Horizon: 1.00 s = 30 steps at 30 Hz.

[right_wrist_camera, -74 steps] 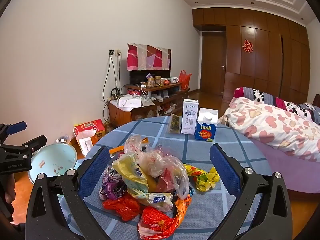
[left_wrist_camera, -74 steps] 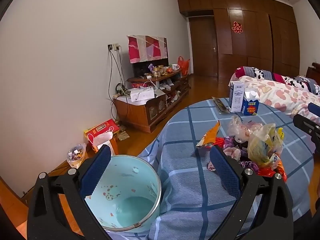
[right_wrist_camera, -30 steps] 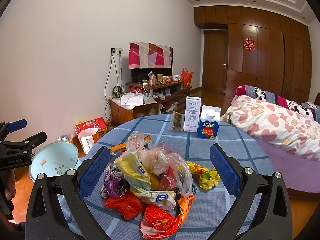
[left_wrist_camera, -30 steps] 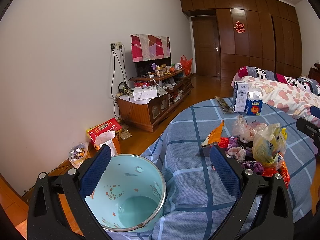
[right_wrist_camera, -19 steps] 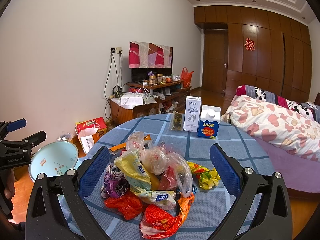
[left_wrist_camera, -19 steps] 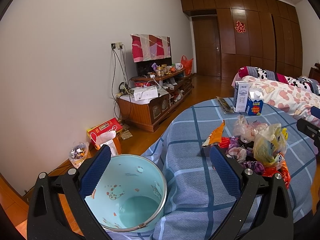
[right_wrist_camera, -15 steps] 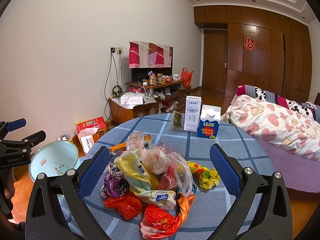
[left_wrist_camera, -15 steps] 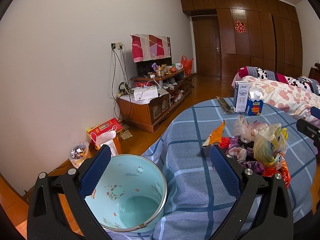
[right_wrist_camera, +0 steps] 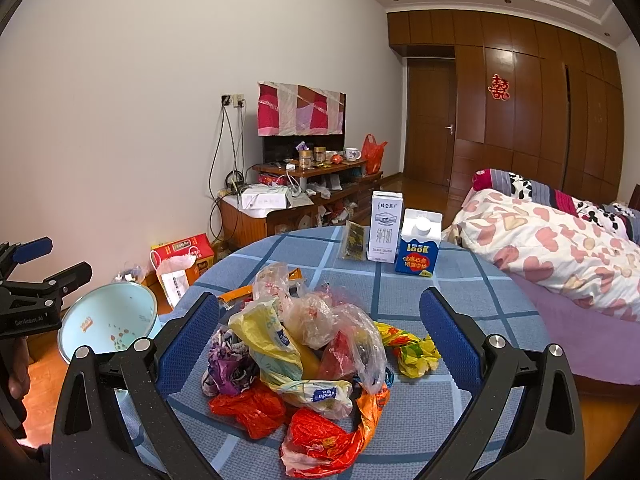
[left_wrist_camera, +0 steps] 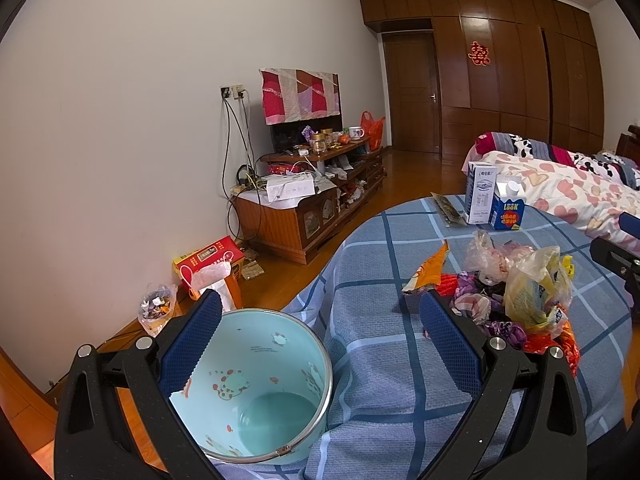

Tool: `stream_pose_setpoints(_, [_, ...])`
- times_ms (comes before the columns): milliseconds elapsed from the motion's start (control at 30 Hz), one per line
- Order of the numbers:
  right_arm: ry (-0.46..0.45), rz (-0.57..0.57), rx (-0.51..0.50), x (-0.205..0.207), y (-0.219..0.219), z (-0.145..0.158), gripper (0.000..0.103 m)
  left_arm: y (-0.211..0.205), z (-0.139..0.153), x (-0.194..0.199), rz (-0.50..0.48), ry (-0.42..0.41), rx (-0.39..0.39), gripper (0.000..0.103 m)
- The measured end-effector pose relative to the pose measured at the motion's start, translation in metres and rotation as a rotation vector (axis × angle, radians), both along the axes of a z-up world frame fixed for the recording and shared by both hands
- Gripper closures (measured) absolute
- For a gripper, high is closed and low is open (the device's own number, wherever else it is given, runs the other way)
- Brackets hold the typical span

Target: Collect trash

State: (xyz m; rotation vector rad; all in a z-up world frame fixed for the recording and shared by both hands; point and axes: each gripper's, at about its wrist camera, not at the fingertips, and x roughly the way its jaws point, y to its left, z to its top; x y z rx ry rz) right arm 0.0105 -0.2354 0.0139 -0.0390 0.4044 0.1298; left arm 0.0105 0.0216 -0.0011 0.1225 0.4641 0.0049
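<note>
Two grippers hover with their fingers spread wide and nothing between them. Under the right gripper (right_wrist_camera: 319,334) lies the trash pile (right_wrist_camera: 304,344), a heap of crumpled plastic bags and wrappers on the round table (right_wrist_camera: 460,304) with its blue checked cloth; the heap sits between the two blue pads, slightly below them. Beyond the fingertips stand a white milk carton (right_wrist_camera: 385,227) and a blue carton (right_wrist_camera: 418,249), side by side near the table's far edge. The left gripper (left_wrist_camera: 320,340) hangs above the table's edge, its left finger (left_wrist_camera: 188,346) over the rim of a pale blue bin (left_wrist_camera: 260,392) on the floor beside the table. The same pile lies just past its right finger.
</note>
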Motion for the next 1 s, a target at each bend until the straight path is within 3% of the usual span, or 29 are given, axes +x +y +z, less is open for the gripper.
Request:
stream_pose_setpoints(633, [0.006, -0.010, -0.017, -0.002, -0.009, -0.002, 0.005, -0.018, -0.007, -0.002, -0.018, 0.029, 0.029, 0.006])
stream_pose_setpoints(833, [0.045, -0.083, -0.052, -0.012, -0.047, -0.022, 0.005, -0.039, -0.025, 0.001, -0.055, 0.071, 0.045, 0.006])
stream_pose_setpoints(1000, [0.131, -0.162, -0.037, -0.013, -0.090, -0.052, 0.005, -0.071, -0.049, 0.004, -0.115, 0.130, 0.062, 0.006])
